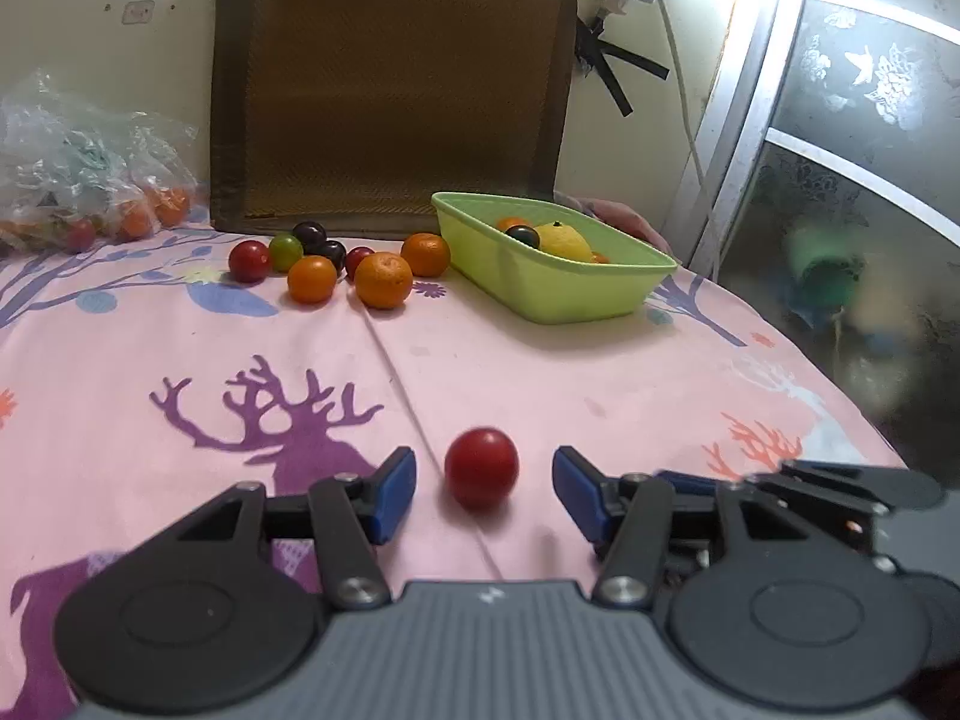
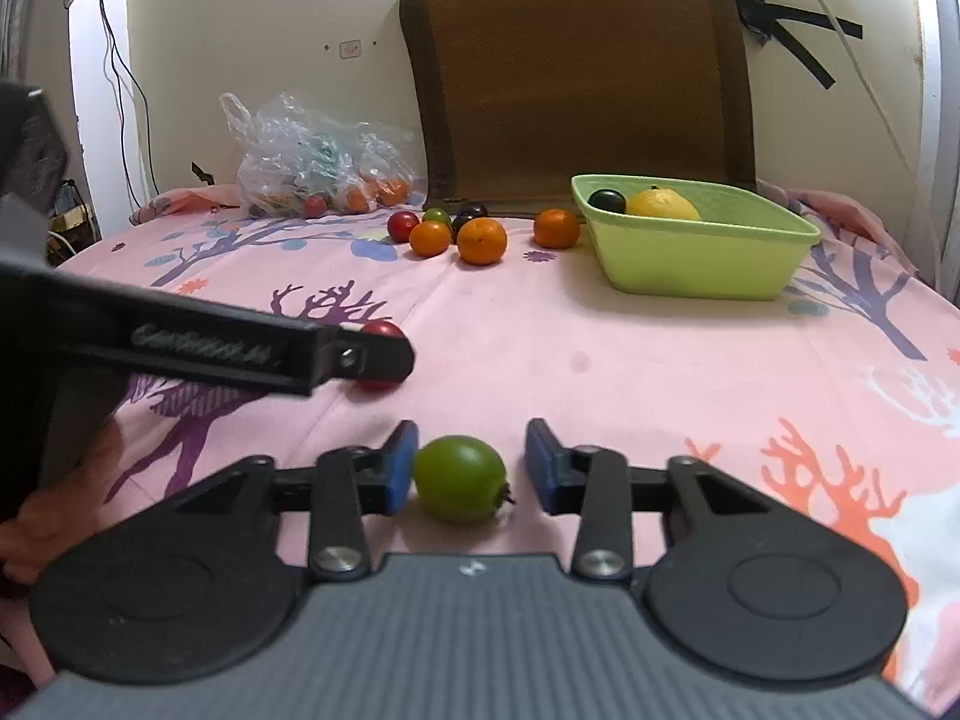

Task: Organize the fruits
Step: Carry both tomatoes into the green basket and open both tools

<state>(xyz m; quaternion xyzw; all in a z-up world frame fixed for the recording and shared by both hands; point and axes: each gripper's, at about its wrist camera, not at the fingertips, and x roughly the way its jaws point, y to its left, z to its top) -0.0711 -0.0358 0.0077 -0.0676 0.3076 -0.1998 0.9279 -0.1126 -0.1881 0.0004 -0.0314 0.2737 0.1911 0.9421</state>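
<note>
A red round fruit (image 1: 481, 468) lies on the pink cloth between the blue pads of my left gripper (image 1: 483, 489), which is open and touches it on neither side. In the right wrist view one left finger (image 2: 372, 357) hides most of that red fruit (image 2: 384, 329). My right gripper (image 2: 471, 468) is open around a green fruit (image 2: 461, 479); its left pad is against the fruit and its right pad stands apart. The light green tub (image 2: 696, 264) at the back right holds a yellow lemon (image 2: 663, 204) and a dark fruit (image 2: 607, 200).
Several oranges (image 2: 482, 241), red, green and dark fruits (image 1: 249, 260) lie grouped left of the tub (image 1: 558, 294). A plastic bag of fruit (image 2: 318, 168) sits back left. A brown cushion (image 2: 576, 72) leans on the wall. A hand (image 2: 36, 516) shows at lower left.
</note>
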